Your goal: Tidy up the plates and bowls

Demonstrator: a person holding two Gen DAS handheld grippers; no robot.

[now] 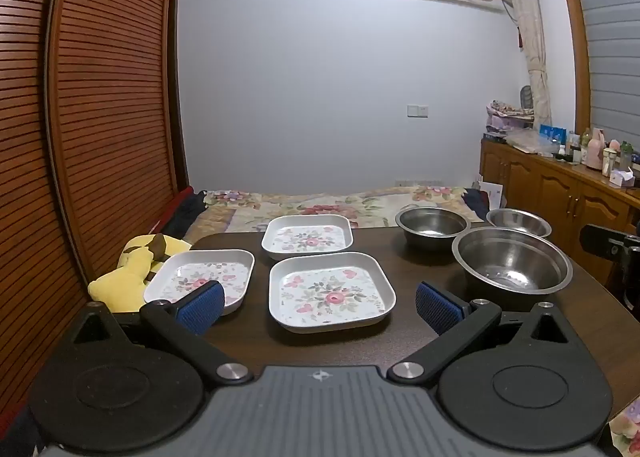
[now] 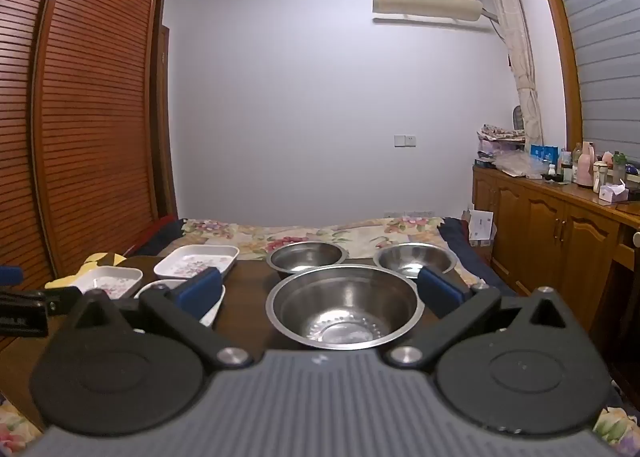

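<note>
Left wrist view: the left gripper (image 1: 320, 303) hovers over the near edge of a dark wooden table (image 1: 424, 257), its jaws spread wide and holding nothing. Between its blue pads (image 1: 202, 307) lies the nearest plate (image 1: 330, 291), square, white-rimmed and printed with flowers. A second plate (image 1: 200, 279) sits just to its left, partly behind the left pad, and a third plate (image 1: 307, 237) lies farther back toward the bed (image 1: 320, 205). On the right side of the table stand three steel bowls: a big bowl (image 1: 512, 261) nearest, a middle bowl (image 1: 432, 223) behind it to the left, and a small bowl (image 1: 518, 221) at the far right edge. None of the plates or bowls is stacked; each rests apart on the table. A yellow soft toy (image 1: 128, 277) lies off the table's left edge, beside the second plate. In the right wrist view, the right gripper (image 2: 320, 287) is likewise wide open and empty, with the big bowl (image 2: 344, 307) sitting between its fingers, the other two bowls behind it and the three plates off to the left.
</note>
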